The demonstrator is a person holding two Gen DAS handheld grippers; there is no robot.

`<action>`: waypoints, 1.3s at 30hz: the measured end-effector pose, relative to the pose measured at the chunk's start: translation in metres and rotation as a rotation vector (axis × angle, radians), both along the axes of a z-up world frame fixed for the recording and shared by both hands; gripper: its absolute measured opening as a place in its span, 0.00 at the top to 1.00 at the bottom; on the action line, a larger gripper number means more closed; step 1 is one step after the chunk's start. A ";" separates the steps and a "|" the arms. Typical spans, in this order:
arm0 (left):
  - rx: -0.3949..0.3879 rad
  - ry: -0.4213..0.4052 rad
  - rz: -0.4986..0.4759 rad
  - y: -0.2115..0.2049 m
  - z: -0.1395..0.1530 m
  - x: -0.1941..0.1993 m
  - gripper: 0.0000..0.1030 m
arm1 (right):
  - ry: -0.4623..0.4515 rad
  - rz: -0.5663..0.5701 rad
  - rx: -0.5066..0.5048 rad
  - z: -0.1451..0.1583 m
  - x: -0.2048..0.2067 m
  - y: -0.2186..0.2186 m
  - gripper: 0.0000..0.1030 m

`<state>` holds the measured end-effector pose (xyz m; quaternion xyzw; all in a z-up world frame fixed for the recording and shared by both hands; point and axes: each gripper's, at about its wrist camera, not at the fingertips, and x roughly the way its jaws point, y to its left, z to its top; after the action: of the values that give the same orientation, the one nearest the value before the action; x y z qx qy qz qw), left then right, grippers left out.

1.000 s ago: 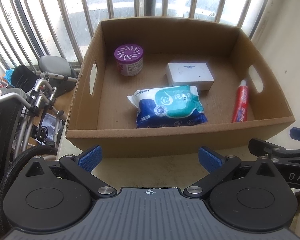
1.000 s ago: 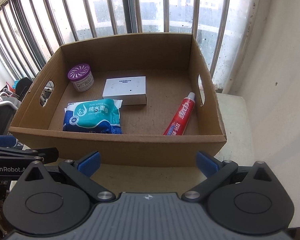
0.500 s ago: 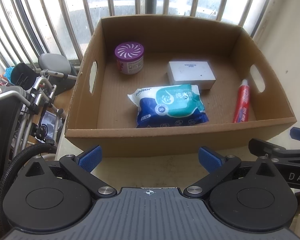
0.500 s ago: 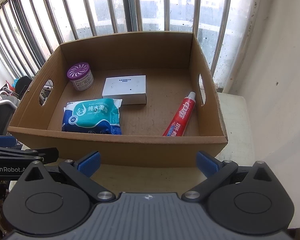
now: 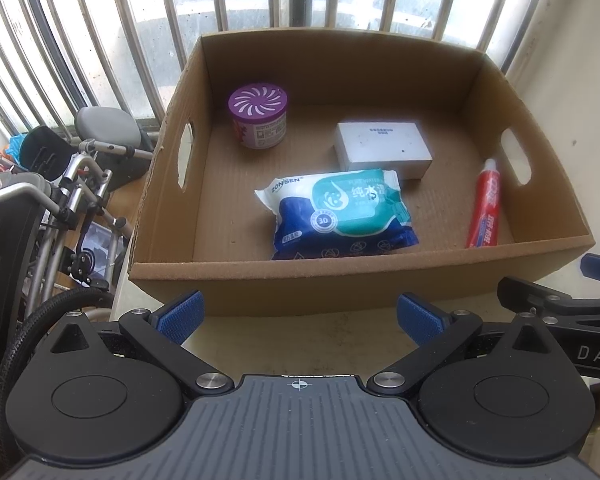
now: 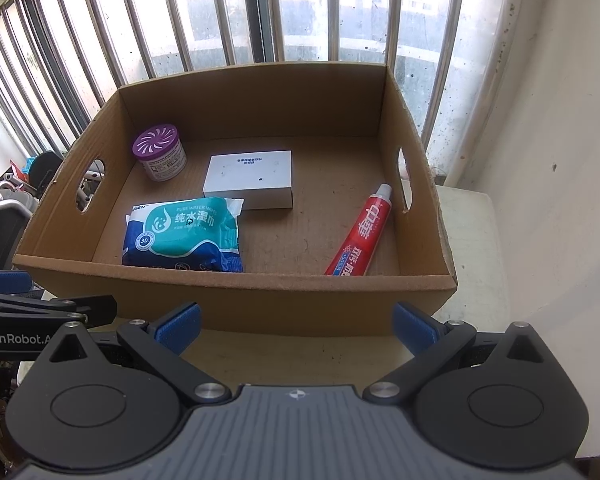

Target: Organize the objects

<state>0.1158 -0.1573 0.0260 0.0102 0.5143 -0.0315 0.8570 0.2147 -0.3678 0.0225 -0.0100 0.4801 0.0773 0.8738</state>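
A pale tabletop stands against a white wall below a barred window; a wheelchair sits to the left. On it, one cardboard box holds four things: one purple-lidded jar, one white carton, one wipes pack, one toothpaste tube. The left gripper and right gripper hover spread and empty before the box.

1. Cardboard box: plain brown
2. Jar: purple lid, white swirl pattern
3. Wipes pack: teal, blue, white
4. Toothpaste tube: red, white cap
5. Small box: white
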 end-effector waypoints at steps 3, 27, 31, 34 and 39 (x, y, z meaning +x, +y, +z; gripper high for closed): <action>0.000 -0.001 0.000 0.000 0.000 0.001 0.00 | 0.000 0.000 0.000 0.000 0.000 0.000 0.00; -0.008 0.014 -0.011 0.009 -0.006 0.009 0.00 | 0.008 0.000 -0.015 -0.002 0.008 0.008 0.00; -0.010 0.015 -0.011 0.010 -0.006 0.009 0.01 | 0.010 0.000 -0.019 -0.002 0.008 0.009 0.00; -0.011 0.016 -0.012 0.012 -0.006 0.009 0.00 | 0.012 0.000 -0.021 -0.001 0.008 0.011 0.00; -0.011 0.020 -0.013 0.014 -0.006 0.009 0.01 | 0.013 0.000 -0.023 -0.001 0.009 0.013 0.00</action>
<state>0.1249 -0.1429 0.0198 0.0086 0.5225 -0.0402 0.8516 0.2236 -0.3550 0.0216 -0.0196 0.4867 0.0718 0.8704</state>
